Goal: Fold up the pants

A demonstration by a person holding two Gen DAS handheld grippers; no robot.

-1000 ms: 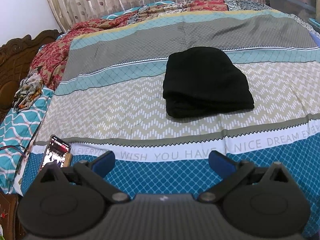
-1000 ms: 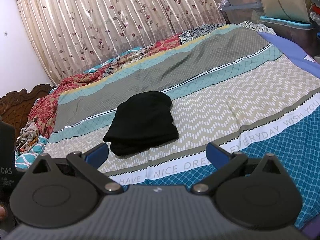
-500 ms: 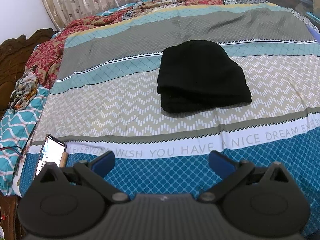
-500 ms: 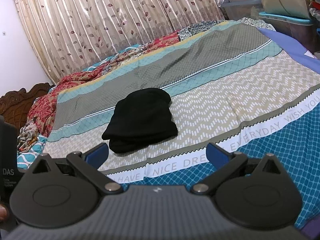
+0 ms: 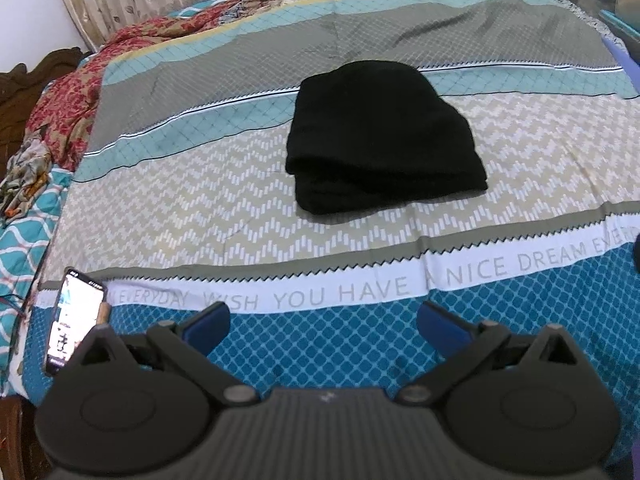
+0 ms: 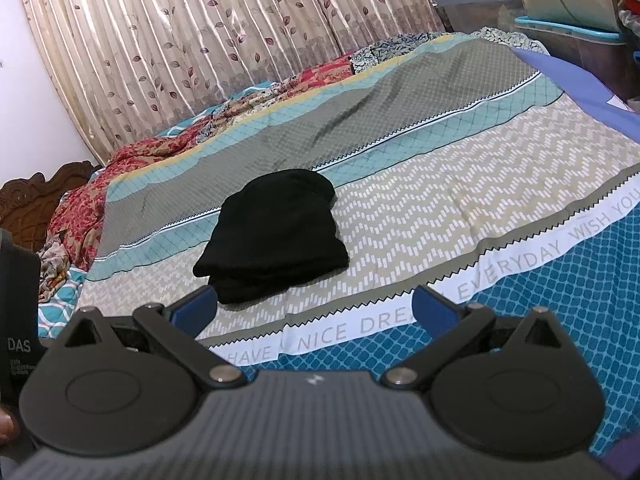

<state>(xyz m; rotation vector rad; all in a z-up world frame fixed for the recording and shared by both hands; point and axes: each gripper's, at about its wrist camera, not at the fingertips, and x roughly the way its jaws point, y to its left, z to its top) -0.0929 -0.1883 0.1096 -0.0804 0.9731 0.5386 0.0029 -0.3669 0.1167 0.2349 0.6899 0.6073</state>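
On the bedsheet (image 5: pixel 224 200), mid-bed: black pants (image 5: pixel 380 136) folded into a compact stack, layered edges toward the near side, lying across the beige zigzag band and the teal band beyond. Same pants (image 6: pixel 276 236) seen from the right wrist view slightly left of centre, flat on the sheet, touched by nothing. Left gripper (image 5: pixel 323 322) held over the near blue-patterned strip, blue fingers spread wide, nothing between them, well apart from the pants. Right gripper (image 6: pixel 310 307) likewise released, fingers wide apart and empty, near the lettered white stripe. Phone (image 5: pixel 74 320) with lit screen at near left edge of the bed, just beside the left finger. Red floral blanket (image 5: pixel 68 108) bunched along far left side. Leaf-print curtain (image 6: pixel 208 40) behind the bed. Carved wooden headboard (image 6: pixel 36 196) at far left.
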